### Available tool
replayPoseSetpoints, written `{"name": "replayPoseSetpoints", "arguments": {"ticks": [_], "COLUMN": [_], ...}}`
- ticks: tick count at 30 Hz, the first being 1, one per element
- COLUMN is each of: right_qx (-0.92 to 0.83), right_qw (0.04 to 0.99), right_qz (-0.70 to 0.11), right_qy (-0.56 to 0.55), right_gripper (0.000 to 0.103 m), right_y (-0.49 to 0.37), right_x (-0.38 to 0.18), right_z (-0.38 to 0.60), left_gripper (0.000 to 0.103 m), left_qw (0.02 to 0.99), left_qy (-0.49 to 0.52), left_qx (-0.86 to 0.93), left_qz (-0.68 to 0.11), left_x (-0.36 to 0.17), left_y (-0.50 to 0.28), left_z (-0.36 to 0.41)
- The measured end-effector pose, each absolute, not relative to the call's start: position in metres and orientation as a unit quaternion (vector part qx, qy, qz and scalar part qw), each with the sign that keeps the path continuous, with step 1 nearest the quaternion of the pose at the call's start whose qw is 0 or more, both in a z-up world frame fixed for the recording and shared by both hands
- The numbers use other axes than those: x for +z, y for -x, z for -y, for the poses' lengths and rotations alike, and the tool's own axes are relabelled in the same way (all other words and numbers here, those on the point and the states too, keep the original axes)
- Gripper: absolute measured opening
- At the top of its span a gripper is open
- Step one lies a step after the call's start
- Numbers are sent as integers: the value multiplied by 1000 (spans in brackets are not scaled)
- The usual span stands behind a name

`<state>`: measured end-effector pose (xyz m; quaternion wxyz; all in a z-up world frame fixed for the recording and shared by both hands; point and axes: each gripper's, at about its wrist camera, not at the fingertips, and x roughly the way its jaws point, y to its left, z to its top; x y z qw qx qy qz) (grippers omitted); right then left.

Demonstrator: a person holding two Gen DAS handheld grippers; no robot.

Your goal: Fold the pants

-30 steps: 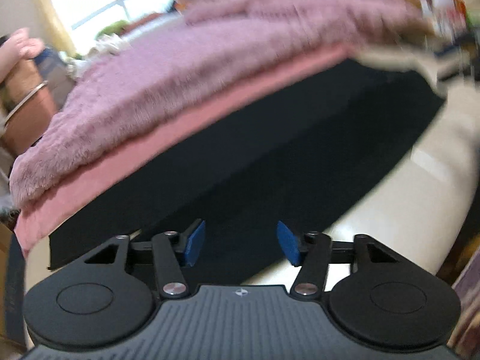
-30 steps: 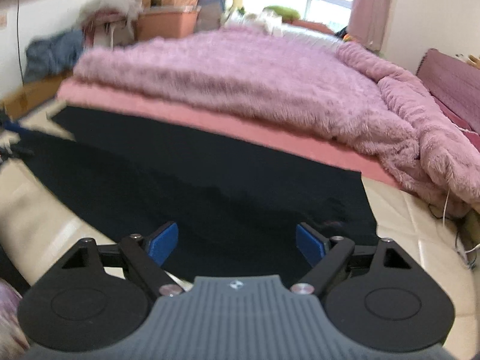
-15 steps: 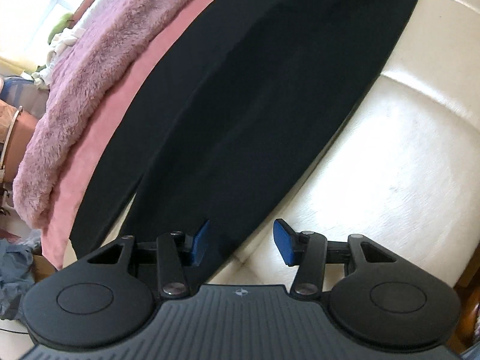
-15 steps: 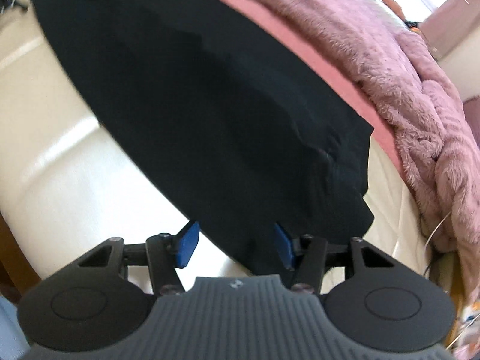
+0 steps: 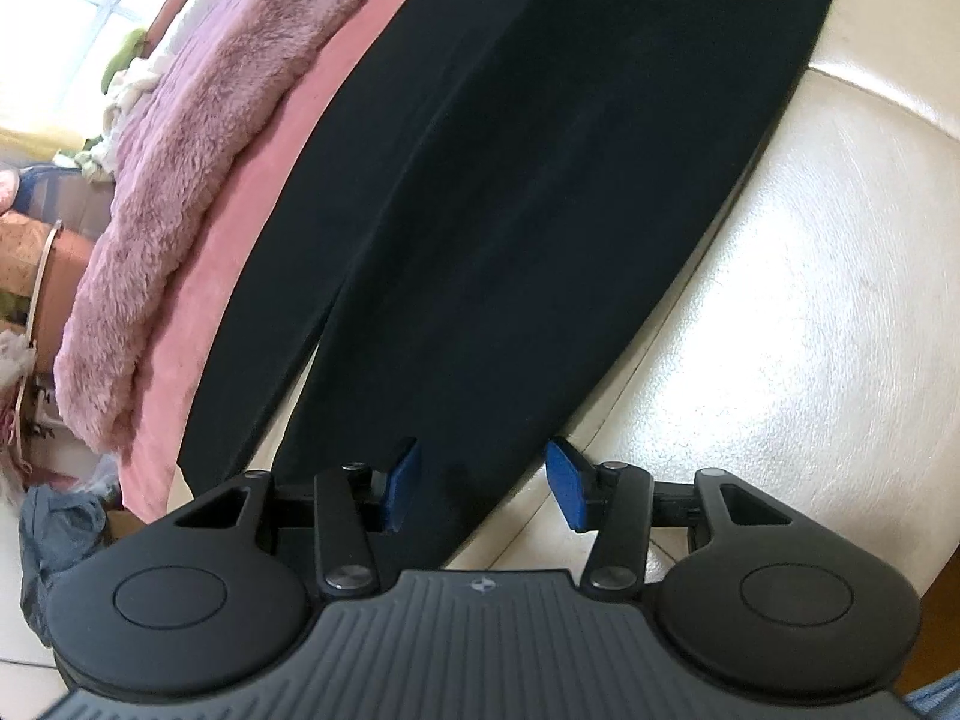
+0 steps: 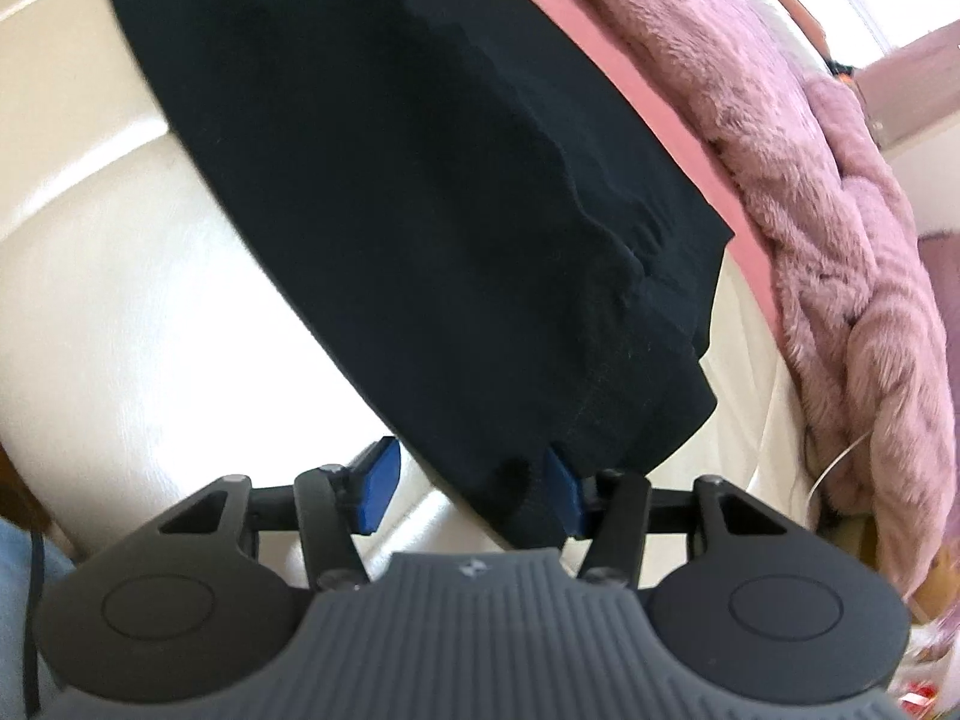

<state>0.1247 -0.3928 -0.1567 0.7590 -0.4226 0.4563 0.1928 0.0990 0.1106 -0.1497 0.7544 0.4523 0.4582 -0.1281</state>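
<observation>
Cream leather bench [image 5: 780, 300], pink fluffy blanket [image 5: 198, 138], bright window [image 5: 54, 12]

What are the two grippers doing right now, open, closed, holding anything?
Left gripper: open, jaws astride the black pants' leg end, not clamped.
Right gripper: open, pants edge between its jaws, not clamped.

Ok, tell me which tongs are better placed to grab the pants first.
Right. The right tongs are open with the pants' waist corner already bunched between the pads. The left tongs, also open, straddle only the near leg's hem edge, half over the cream cushion.
</observation>
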Motion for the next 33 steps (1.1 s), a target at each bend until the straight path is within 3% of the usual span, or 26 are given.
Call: {"name": "replayPoseSetpoints", "arguments": {"ticks": [5, 7, 12, 14, 17, 25, 33], "right_qx": [208, 210, 216, 217, 221, 176, 121], "right_qw": [732, 728, 713, 712, 710, 766, 809], "right_qz": [-449, -446, -432, -432, -438, -383, -330], "right_qy": [468, 477, 508, 510, 505, 485, 471], "right_gripper": [47, 46, 32, 14, 0, 0, 0], "right_y": [-114, -111, -111, -113, -115, -112, -163], "right_x": [-159, -160, -166, -168, -171, -120, -55], "right_z": [395, 395, 392, 392, 391, 387, 377], "left_gripper": [7, 1, 1, 1, 0, 0, 0], "left_qw": [762, 761, 791, 807, 831, 869, 879], "left_qy": [-447, -453, -410, -385, -343, -277, -272], "left_qx": [-108, -96, -59, -43, -20, 18, 47], "left_qz": [-456, -454, -450, -445, -436, -409, -388], "left_x": [-160, -165, -155, -147, -132, -85, -44], "left_y": [-92, -91, -96, -99, -105, -133, -195], "left_z": [-96, -90, -96, -100, -105, -110, -116]}}
